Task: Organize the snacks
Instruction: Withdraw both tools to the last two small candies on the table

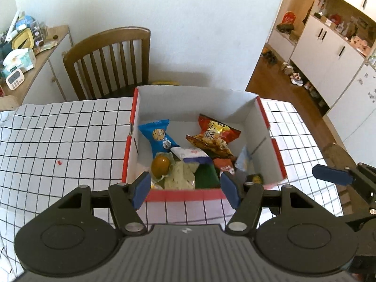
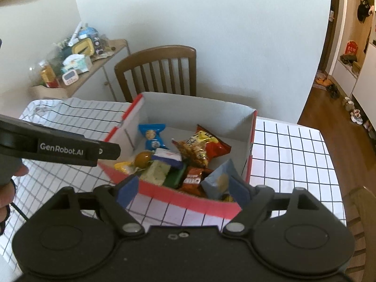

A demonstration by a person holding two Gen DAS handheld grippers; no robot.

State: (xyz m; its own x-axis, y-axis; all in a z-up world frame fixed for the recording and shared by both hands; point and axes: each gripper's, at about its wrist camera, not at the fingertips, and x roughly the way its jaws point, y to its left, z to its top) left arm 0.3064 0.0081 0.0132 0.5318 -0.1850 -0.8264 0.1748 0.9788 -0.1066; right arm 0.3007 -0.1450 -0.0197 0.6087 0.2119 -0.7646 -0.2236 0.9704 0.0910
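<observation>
Big picture first: the counter under its white cloth with the black grid (image 1: 58,141) carries one thing that matters, the red-walled, white-lined cardboard box (image 1: 260,117), sitting near the far edge just in front of the brown slatted wooden chair (image 1: 110,58). That box is where the snacks are gathered, and it looks well stocked, so I'd judge the sorting is far along; no packet shows on the cloth in either view, only a tiny red scrap (image 1: 59,162) left of the box. Inside, the red-and-yellow crinkled snack bag (image 1: 212,135) leans toward the back right, the blue cookie packet (image 1: 157,135) rests against the left wall, and nearer the front lie a white-and-purple wrapped bar (image 1: 190,154), a pale speckled cracker pack (image 1: 179,175) and a brown egg in clear wrap (image 1: 160,163). A pale blue pouch (image 2: 217,179) stands in the front right corner. Now the tools: the left tongs (image 1: 185,186) hover over the box's near wall, spread wide with nothing between the blue pads. The right tongs (image 2: 185,191) hang just as wide and empty over the front corner, probably poised to tidy or finish.
</observation>
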